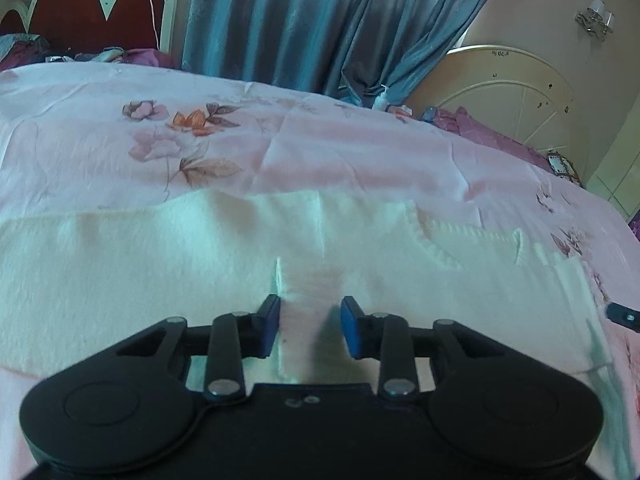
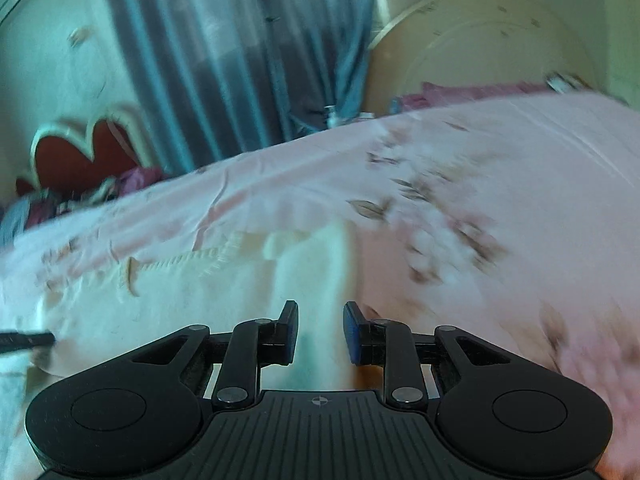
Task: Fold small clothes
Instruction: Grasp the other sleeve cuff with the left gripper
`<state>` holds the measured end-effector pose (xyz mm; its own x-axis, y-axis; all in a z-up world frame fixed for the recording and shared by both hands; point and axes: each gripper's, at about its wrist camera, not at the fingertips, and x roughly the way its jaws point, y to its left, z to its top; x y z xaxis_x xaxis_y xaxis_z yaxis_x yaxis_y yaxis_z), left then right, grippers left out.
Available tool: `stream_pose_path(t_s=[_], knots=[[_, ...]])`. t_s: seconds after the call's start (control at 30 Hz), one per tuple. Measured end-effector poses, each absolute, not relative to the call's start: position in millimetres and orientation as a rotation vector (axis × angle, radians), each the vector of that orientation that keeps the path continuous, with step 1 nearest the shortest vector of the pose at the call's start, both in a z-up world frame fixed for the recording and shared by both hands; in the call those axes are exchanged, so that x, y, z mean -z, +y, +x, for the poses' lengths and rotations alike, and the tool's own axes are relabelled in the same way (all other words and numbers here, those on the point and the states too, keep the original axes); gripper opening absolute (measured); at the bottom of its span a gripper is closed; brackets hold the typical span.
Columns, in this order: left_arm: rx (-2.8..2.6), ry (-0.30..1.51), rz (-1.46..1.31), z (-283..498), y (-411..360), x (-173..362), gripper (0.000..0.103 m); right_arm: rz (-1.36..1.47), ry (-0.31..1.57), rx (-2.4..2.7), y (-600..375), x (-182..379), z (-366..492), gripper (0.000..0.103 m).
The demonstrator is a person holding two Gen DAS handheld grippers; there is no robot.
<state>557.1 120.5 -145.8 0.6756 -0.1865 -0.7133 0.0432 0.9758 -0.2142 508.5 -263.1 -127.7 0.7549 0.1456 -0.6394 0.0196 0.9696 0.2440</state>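
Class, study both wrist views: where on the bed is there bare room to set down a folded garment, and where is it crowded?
Free: the pink floral sheet between the white knit garment and the blue curtain, and the sheet right of the garment in the right wrist view. Crowded: bedding piled by the red headboard and the cream footboard.

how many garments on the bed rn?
1: a white sweater spread flat on the pink bedsheet, directly ahead of both grippers. More clothes may lie out of view.

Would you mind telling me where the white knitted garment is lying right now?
The white knitted garment lies flat on the pink floral bedsheet, directly under the left tongs; in the right wrist view it sits lower left, ahead of the right tongs.
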Motion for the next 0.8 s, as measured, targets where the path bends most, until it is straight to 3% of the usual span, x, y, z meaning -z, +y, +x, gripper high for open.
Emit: stream_pose_path(t_s=[0.07,0.17,0.47,0.63,0.8], knots=[[0.136,0.818,-0.173,561,118,146,0.031,0.195,0.732,-0.089,-257,135,522,0.02],[0.129,0.823,-0.155,563,117,148,0.032,0.136,0.829,0.05,-271,160,542,0.001],[0.126,0.693,-0.12,550,114,128,0.036,0.212,0.705,0.006,-277,136,554,0.0],[0.191,0.804,-0.074,574,93,149,0.04,0.137,0.792,0.02,-268,161,595,0.0],[0.166,0.796,-0.041,574,88,154,0.04,0.14,0.81,0.031,-277,158,602,0.0]])
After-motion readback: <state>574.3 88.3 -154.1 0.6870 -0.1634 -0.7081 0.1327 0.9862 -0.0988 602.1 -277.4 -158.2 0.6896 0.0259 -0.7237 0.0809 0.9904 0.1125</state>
